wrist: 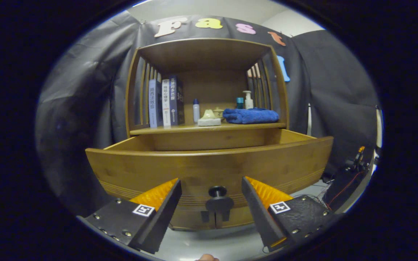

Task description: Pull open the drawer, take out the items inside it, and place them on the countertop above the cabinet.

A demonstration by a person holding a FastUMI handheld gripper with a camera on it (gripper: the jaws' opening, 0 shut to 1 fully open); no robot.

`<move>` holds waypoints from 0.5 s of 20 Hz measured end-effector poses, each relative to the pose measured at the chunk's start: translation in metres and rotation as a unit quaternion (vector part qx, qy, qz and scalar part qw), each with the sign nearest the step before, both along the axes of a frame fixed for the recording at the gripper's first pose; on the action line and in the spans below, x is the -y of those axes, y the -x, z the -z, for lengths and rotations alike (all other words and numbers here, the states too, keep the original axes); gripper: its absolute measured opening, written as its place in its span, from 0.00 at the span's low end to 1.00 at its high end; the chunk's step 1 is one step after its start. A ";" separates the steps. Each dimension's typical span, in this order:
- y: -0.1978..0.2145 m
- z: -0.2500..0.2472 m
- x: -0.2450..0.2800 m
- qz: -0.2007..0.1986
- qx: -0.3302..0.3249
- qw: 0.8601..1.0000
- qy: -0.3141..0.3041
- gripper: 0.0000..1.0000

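Note:
A wooden cabinet stands ahead, and its drawer [209, 166] is pulled out toward me. The drawer's dark round knob [218, 192] sits between my fingers, untouched by either one. My gripper [210, 188] is open, its fingers spread wide on both sides of the knob. The inside of the drawer is hidden behind its front panel. Above the drawer runs the countertop [180, 129], which carries a folded blue towel [251, 115], a pale small item [209, 118], a small white bottle with a blue cap [196, 110], a pump bottle [248, 100] and several upright books [165, 102].
The shelf hood over the countertop has slatted wooden sides [142, 94] and a roof. Black cloth hangs behind and around the cabinet. Cables and a small device [356, 159] lie on the floor to the right. A fingertip [207, 258] shows below the gripper.

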State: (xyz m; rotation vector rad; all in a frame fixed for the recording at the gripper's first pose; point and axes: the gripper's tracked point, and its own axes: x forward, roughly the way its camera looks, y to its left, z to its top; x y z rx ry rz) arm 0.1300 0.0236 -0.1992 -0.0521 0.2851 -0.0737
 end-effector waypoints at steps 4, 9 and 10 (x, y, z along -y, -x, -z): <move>-0.008 0.005 -0.006 -0.004 -0.017 1.000 0.026 1.00; -0.009 0.005 -0.006 -0.002 -0.020 1.000 0.018 1.00; -0.011 0.005 -0.006 -0.003 -0.021 1.000 0.015 1.00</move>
